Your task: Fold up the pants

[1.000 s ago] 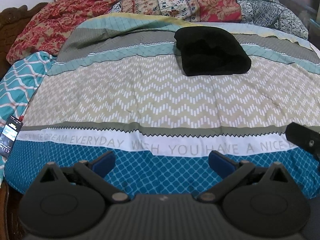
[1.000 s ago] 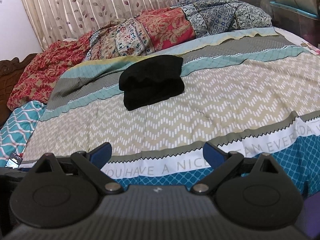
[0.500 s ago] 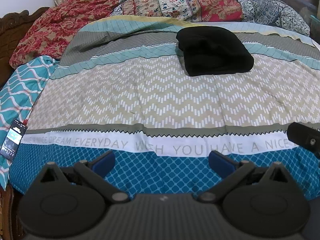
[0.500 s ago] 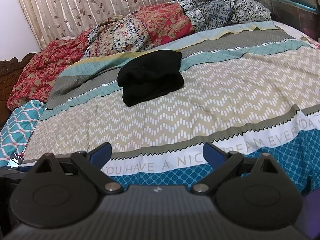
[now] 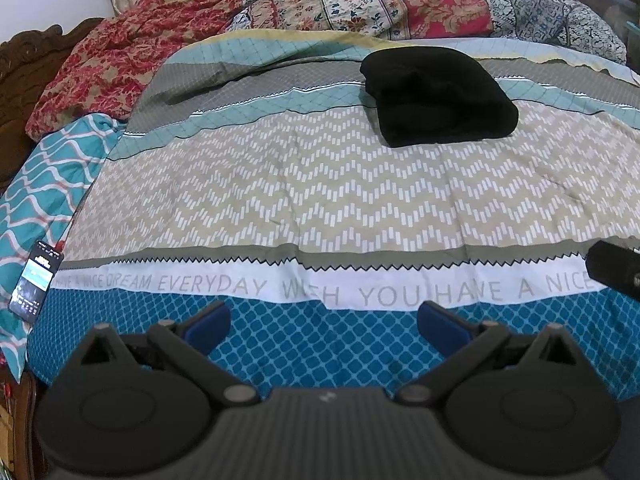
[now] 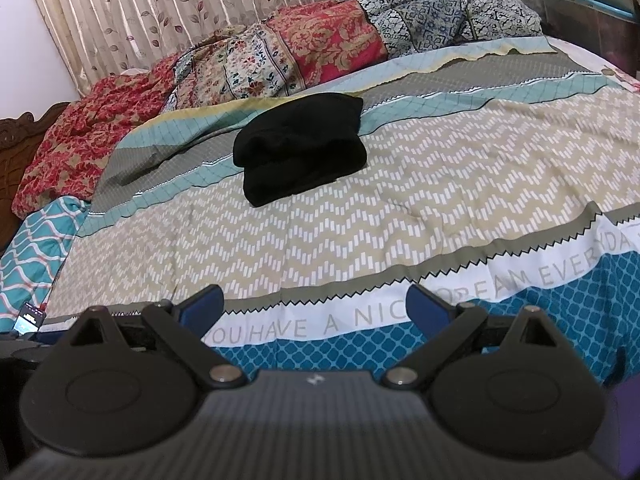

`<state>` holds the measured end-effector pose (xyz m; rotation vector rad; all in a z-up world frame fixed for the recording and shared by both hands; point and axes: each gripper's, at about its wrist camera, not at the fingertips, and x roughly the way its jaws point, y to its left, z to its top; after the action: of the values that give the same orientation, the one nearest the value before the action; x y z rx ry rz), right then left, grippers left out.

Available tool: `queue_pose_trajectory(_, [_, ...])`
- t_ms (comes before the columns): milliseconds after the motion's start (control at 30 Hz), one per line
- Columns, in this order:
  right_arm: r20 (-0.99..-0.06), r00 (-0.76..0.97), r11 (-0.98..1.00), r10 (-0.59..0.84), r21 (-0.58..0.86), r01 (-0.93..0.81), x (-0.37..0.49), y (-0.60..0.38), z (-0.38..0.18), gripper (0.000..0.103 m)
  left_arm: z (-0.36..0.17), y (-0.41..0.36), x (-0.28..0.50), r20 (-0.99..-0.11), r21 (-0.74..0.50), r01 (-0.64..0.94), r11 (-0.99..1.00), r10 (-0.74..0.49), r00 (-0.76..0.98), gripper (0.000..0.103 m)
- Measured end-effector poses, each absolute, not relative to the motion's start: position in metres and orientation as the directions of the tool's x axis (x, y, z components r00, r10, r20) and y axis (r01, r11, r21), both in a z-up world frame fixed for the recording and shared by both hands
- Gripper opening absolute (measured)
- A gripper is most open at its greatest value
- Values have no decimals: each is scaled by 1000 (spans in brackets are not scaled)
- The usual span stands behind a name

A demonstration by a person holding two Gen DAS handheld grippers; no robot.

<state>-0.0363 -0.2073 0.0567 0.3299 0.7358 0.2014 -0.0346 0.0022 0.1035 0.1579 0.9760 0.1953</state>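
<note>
The black pants point(image 5: 436, 96) lie folded in a compact bundle on the far half of the patterned bedspread point(image 5: 320, 200); they also show in the right wrist view point(image 6: 300, 152). My left gripper point(image 5: 324, 326) is open and empty, over the blue front band of the bed, far short of the pants. My right gripper point(image 6: 314, 308) is open and empty, over the band of white lettering. A dark part of the right gripper point(image 5: 616, 268) shows at the right edge of the left wrist view.
A crumpled floral quilt point(image 5: 360, 4) lies along the back of the bed. A phone point(image 5: 36, 280) lies on the teal wavy sheet point(image 5: 36, 184) at the left edge. A carved wooden headboard point(image 5: 24, 64) stands at the left, curtains point(image 6: 200, 4) behind.
Both grippers have drawn back a little from the bed and tilted slightly; the pants sit a bit lower in both views. Both stay open. The pants have not moved.
</note>
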Motion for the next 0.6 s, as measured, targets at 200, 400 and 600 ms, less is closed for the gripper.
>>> queue_pose_trajectory(200, [-625,723,929,294,365,-62,-36,-208,56,99,102,2,-35,-808,222,-88,971,234,541,103])
queue_pose_trajectory(400, [-627,721,929,295,366,-61,-35,-209,55,99,101,2,-34,-809,221,-87,971,232,540,103])
queue_pose_trajectory(600, [-631,716,927,297,370,-58,-35,-210,52,99,99,2,-33,-819,210,-87,974,224,529,103])
